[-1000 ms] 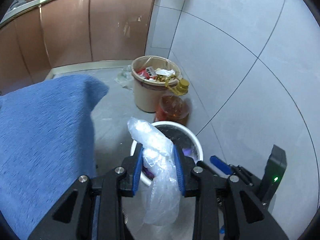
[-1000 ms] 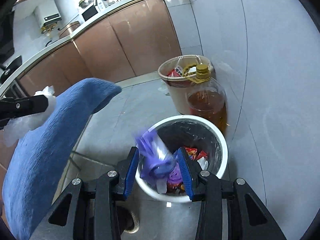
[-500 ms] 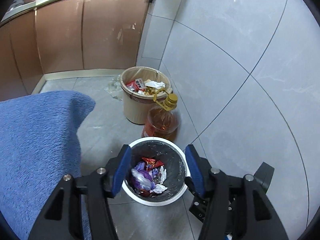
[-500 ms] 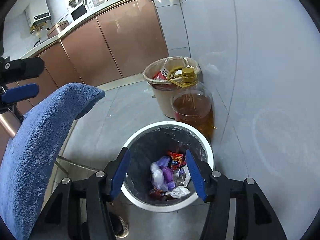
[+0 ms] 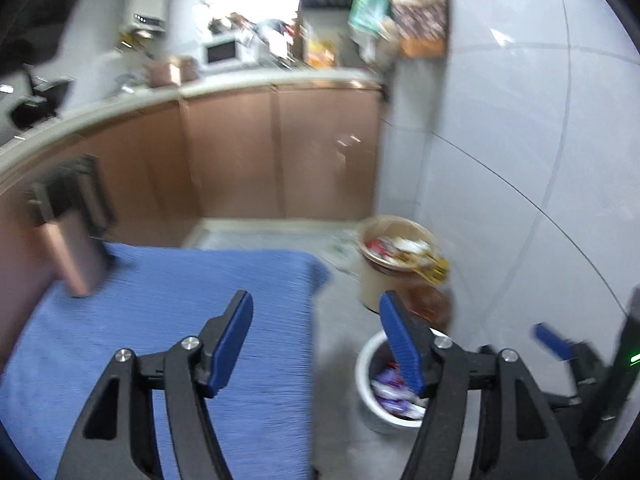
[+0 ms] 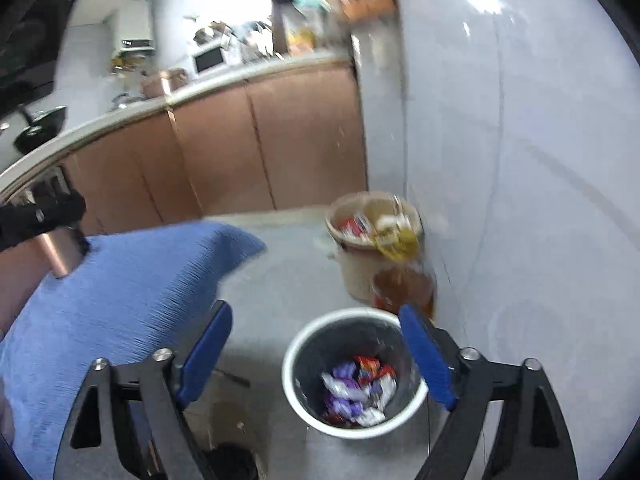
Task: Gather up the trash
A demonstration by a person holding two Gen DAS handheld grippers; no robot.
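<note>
A white bin [image 6: 292,360] with a dark liner stands on the floor and holds purple, red and white wrappers [image 6: 356,388]. My right gripper [image 6: 316,312] hovers above it, its jaws opening with nothing between them. My left gripper [image 5: 314,304] is higher and further left, over the edge of the blue cloth [image 5: 160,340]. Its jaws are also opening and are empty. In the left wrist view the white bin [image 5: 376,420] shows low on the right, behind the right finger, with wrappers [image 5: 394,396] inside. Both views are blurred.
A full beige bin [image 6: 356,276] and a bottle of amber oil [image 6: 404,284] stand by the tiled wall [image 5: 520,160]. A metal flask [image 5: 80,256] stands on the blue cloth. Brown cabinets [image 5: 280,152] with a cluttered counter close the far side.
Both grippers let go of their plastic trash, which now lies in the white bin. Both jaws have widened, and both grippers have risen, the left one swinging left over the blue cloth.
</note>
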